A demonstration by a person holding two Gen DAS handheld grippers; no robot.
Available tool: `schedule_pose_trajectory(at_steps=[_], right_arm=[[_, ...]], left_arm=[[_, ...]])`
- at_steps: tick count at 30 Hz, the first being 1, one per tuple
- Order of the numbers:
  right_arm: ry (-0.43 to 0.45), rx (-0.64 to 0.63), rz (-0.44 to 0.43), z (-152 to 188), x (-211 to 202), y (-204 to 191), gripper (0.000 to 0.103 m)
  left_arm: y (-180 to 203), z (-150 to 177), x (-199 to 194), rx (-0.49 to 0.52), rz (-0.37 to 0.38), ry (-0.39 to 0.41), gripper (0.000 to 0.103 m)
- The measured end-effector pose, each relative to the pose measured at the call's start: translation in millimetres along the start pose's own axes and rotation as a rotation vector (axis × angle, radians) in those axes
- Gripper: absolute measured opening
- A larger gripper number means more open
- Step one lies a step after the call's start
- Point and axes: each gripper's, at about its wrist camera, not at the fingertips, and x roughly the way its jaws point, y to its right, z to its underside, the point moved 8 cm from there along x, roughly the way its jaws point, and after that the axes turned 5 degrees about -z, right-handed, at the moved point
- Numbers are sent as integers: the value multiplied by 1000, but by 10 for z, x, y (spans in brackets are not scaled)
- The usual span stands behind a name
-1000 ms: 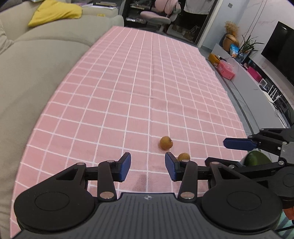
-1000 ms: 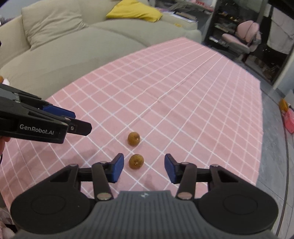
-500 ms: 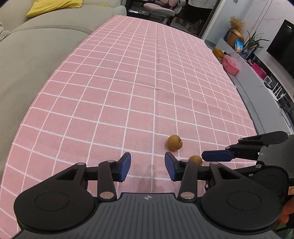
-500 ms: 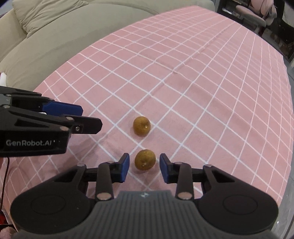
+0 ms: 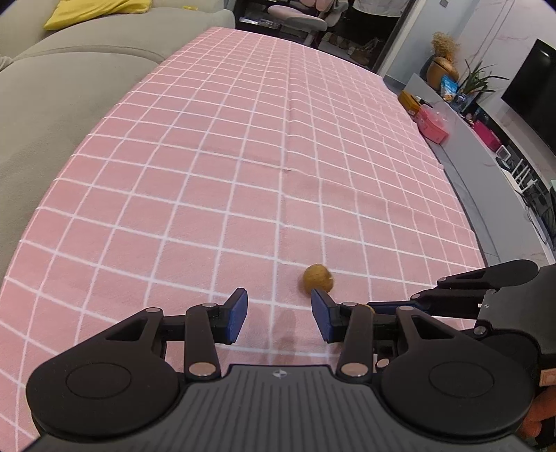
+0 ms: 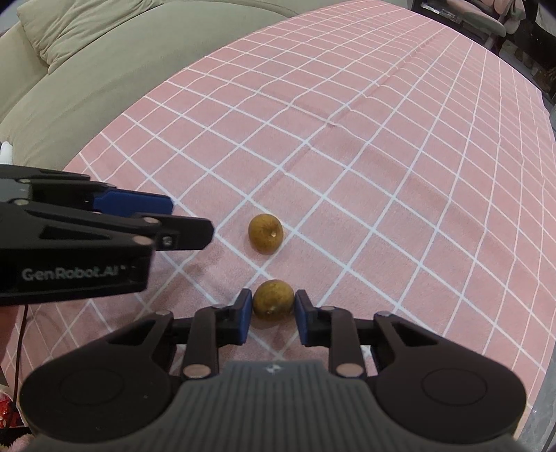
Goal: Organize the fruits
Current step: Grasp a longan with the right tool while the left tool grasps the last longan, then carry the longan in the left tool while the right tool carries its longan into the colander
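Down toward the cloth has come the right gripper [image 6: 271,314] since the earlier frame, and its jaws have just been closing: the nearer fruit [image 6: 273,300], which a second ago lay loose between wide-set fingers, is now grasped, with a blue pad touching it on each side. It looks to be resting on the fabric, though the right wrist view cannot settle whether it is lifted at all.

Largest in view is the pink checked tablecloth [image 5: 243,167], crossed by white lines and creased down its length, covering the table. Along its left edge runs the grey-green sofa [image 5: 52,104], with a yellow cushion [image 5: 93,12] on it at the far end. Past the cloth's right edge stands a low grey console [image 5: 486,167] carrying a pink box [image 5: 432,123].

Next comes the left gripper [image 5: 279,318], released, its blue pads standing well apart over bare cloth with nothing between them. In the right wrist view it reaches in from the left, its tips near the farther fruit [image 6: 266,234] but apart from it.

That farther fruit, round and brownish yellow, sits free on the cloth just beyond the grasped one. From the left wrist it appears just past the right-hand pad of the left gripper.
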Motion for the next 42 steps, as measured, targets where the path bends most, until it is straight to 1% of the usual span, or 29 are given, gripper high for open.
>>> schedule_pose_trajectory(at_steps=[6, 11, 17, 19, 23, 24, 26, 27, 31, 34, 36, 39, 42], right_arm=[[38, -8, 29, -32, -207, 115, 22], [63, -2, 59, -56, -338, 290, 22], [71, 14, 65, -57, -352, 396, 22], [69, 16, 63, -47, -344, 403, 22], [65, 10, 62, -43, -317, 392, 22], [65, 9, 61, -39, -322, 390, 22], [69, 9, 59, -36, -329, 386, 22], [70, 10, 57, -39, -324, 383, 22], [67, 13, 64, -22, -316, 402, 22], [57, 24, 62, -9, -301, 410, 22], [54, 23, 66, -15, -289, 401, 22], [55, 21, 74, -36, -289, 384, 22], [69, 18, 77, -68, -331, 338, 22]], left_arm=[[164, -47, 106, 19, 17, -7, 50], [257, -42, 210, 43, -2, -16, 50], [334, -38, 337, 40, -10, -35, 50], [332, -27, 354, 42, -17, -26, 49], [366, -36, 369, 48, -19, -19, 39], [391, -30, 363, 58, -25, -14, 34], [424, -26, 367, 97, -48, -10, 30], [460, -27, 367, 115, -51, -8, 28], [500, -1, 361, 166, -74, 0, 28], [499, 7, 358, 159, -76, -3, 27], [487, -10, 351, 135, -70, -10, 27], [447, -76, 257, 87, -40, 5, 27], [419, -143, 131, 99, -51, 22, 27]])
